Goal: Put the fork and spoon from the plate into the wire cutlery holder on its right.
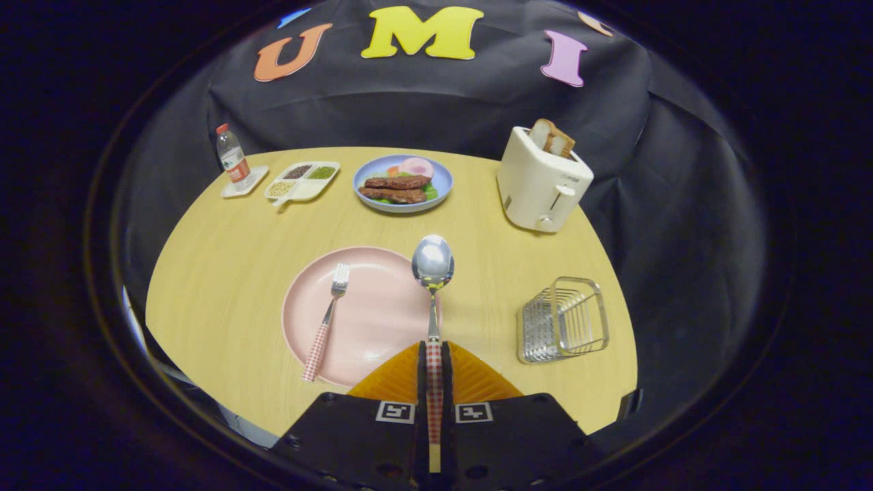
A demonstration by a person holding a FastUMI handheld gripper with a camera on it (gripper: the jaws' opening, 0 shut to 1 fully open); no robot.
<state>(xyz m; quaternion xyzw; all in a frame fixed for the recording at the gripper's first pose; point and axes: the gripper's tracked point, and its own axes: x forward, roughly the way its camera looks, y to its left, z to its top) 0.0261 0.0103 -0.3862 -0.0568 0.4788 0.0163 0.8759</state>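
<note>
My gripper (434, 354) is shut on the checked handle of the spoon (432, 267), whose shiny bowl sticks out straight ahead of the fingers, above the right rim of the pink plate (372, 327). The fork (326, 320), also with a red checked handle, lies on the left part of that plate, its handle end reaching over the near rim. The wire cutlery holder (563, 319) stands on the table to the right of the plate and of my fingers, with nothing seen inside it.
Beyond the plate sit a blue dish of food (403, 183), a divided white tray (302, 181) and a small bottle (232, 157) on a coaster. A white toaster (542, 181) with bread stands behind the holder. The wooden table (218, 273) ends close to the holder's right.
</note>
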